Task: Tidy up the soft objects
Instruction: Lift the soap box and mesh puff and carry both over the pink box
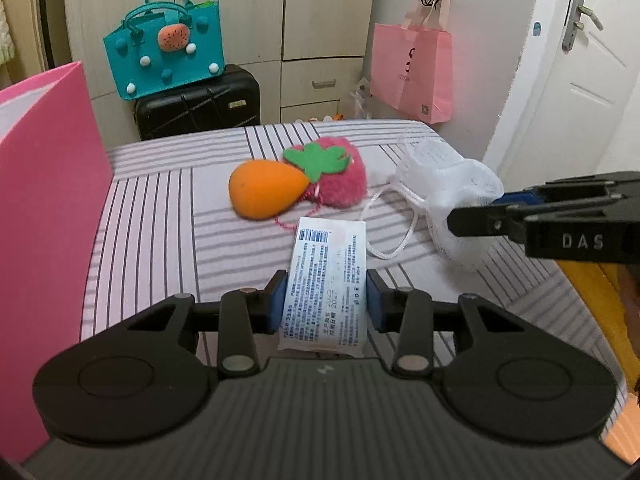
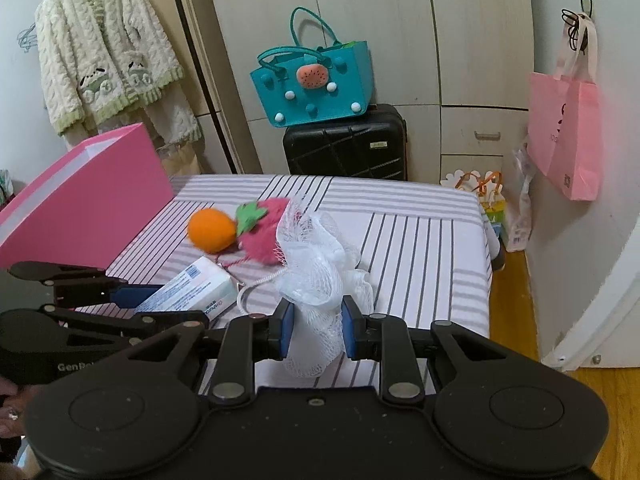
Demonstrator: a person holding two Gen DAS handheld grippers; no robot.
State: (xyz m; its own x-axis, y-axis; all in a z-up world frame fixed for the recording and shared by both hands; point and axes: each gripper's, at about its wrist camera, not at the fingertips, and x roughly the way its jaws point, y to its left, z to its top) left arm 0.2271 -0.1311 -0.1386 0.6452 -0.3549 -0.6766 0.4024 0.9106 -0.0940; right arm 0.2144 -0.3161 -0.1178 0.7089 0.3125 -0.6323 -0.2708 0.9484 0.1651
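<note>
Here the left gripper is closed on the near end of a tissue pack, and the right gripper is closed on a white mesh sponge; both things sit low over the striped bed, the sponge just right of the pack. Only one end of the pack is pinched, so I judge it could swing or slide out if tipped quickly. The sponge squashes easily, and its cord trails on the bed beside the pack, so it may snag there or slip loose. Beyond the pack lie an orange plush and a pink strawberry plush, touching each other; the strawberry's string reaches near the pack and might be dragged along. Left of the pack stands a pink box, probably the destination, but its inside is out of sight and its near side is cut off, so what it holds cannot be told.
</note>
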